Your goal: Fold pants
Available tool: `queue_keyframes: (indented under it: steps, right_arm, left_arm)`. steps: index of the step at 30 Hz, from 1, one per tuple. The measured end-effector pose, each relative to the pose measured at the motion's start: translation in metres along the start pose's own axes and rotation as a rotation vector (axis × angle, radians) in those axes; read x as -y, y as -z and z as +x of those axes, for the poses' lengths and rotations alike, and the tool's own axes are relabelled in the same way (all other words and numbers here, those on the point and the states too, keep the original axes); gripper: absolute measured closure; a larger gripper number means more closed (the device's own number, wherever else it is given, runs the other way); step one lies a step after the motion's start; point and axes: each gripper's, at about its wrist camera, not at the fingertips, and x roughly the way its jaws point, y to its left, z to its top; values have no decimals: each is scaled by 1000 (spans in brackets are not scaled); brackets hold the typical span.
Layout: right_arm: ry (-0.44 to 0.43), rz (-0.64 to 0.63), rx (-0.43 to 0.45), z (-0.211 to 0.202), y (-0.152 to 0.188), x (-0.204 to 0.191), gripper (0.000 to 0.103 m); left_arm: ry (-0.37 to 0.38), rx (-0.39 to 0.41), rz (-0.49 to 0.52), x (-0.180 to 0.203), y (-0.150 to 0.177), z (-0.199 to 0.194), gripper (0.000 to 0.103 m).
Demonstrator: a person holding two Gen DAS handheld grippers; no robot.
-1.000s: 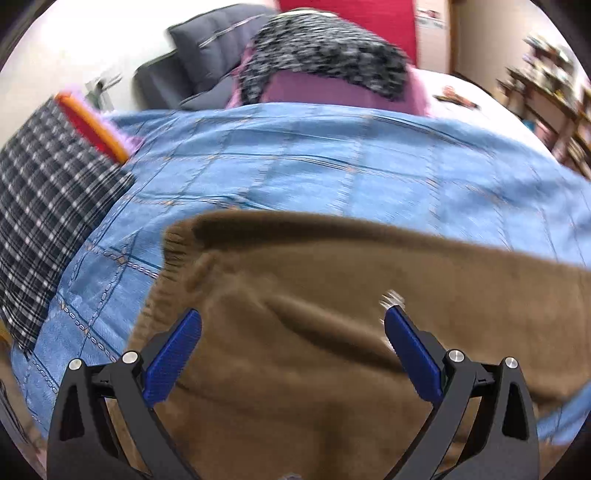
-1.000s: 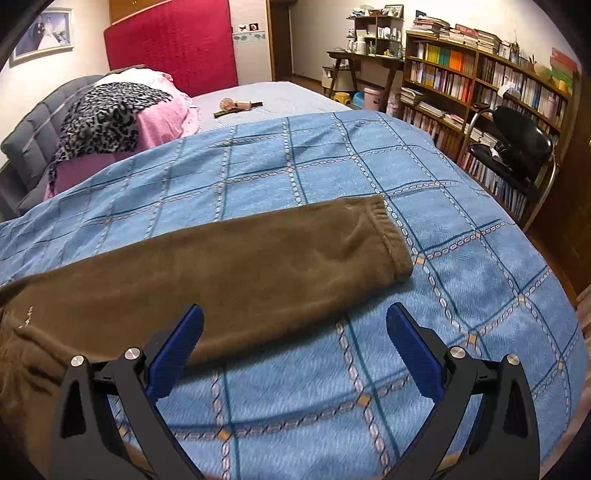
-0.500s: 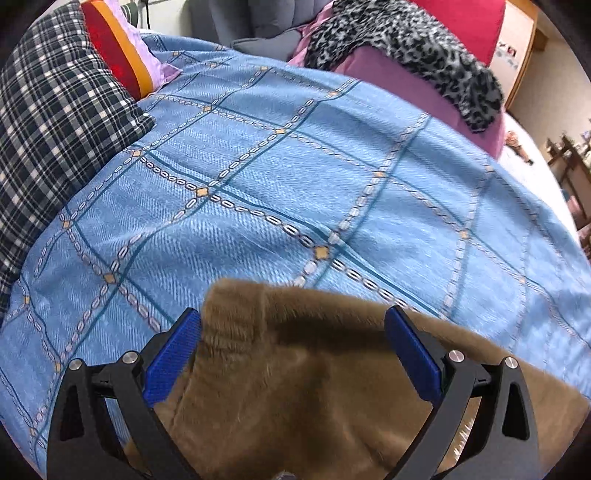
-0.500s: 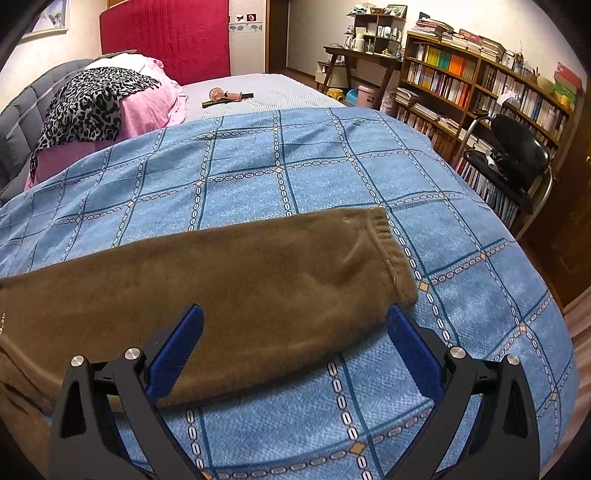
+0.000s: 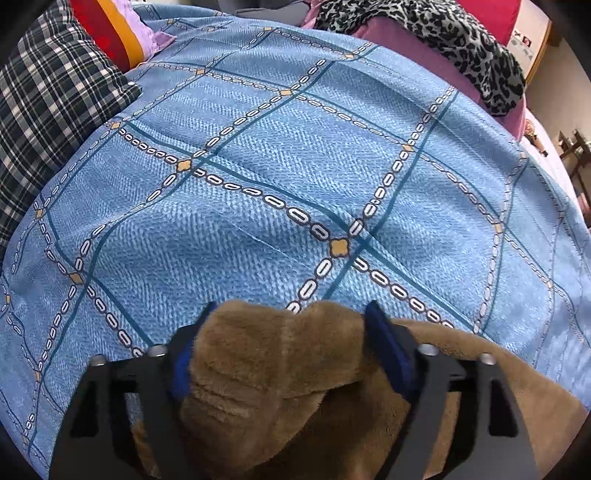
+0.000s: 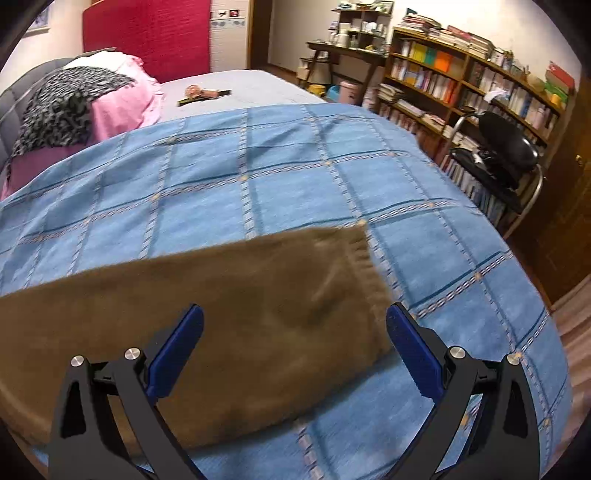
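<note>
Left jaws: left gripper [image 5: 286, 345] is closing, brown fleece pants [image 5: 280, 373] bunched between the pads and touching both.
Right jaws: right gripper [image 6: 295, 349] spread wide over the leg cuff [image 6: 364, 258], nothing pinched.
Change: a second ago the left jaws were wide over flat fabric.
Count: one pair of pants on one blue bedspread [image 5: 258, 192], two grippers.

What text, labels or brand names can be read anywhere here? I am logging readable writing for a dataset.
None can be read.
Book spines on the bookshelf: too small and blurred.
Small stickers on the white panel beside the red headboard: too small.
Brown pants, blue bedspread: no writing shows.
</note>
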Motion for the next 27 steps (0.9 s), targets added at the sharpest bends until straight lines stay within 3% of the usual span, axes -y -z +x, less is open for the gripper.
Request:
queue_keyframes:
  steps: [1,4,9,13,15,16,19,23,27]
  right_arm:
    - [-8,8,4,2,-3,5,3]
    - [-12,44,4,17,-21,24,3]
    - [10,90,-41,56,-47,45,3]
    - [-61,183,-133,93,-57,62,3]
    - [-112,219,-192,111,-58,65,24]
    - [-113,229,-223,118,-57,66,43]
    - [-54,228,-228,119,-54,67,72]
    - [-34,144,-130,87,-57,65,80]
    - [-74,186,-49,44,-58,83,81]
  left_arm:
    - [14,1,1,0,1,-3,44]
    - [56,21,-27,-7,4,-17,54]
    - [120,70,-46,-12,7,-46,60]
    - [143,81,-24,-13,8,-62,60]
    - [149,87,-19,-14,9,-69,60]
    - [153,89,-19,-15,9,-71,60]
    - [151,98,-17,-17,8,-80,61]
    - [147,114,-14,-21,11,-91,62]
    - [173,136,-25,-28,16,-109,62]
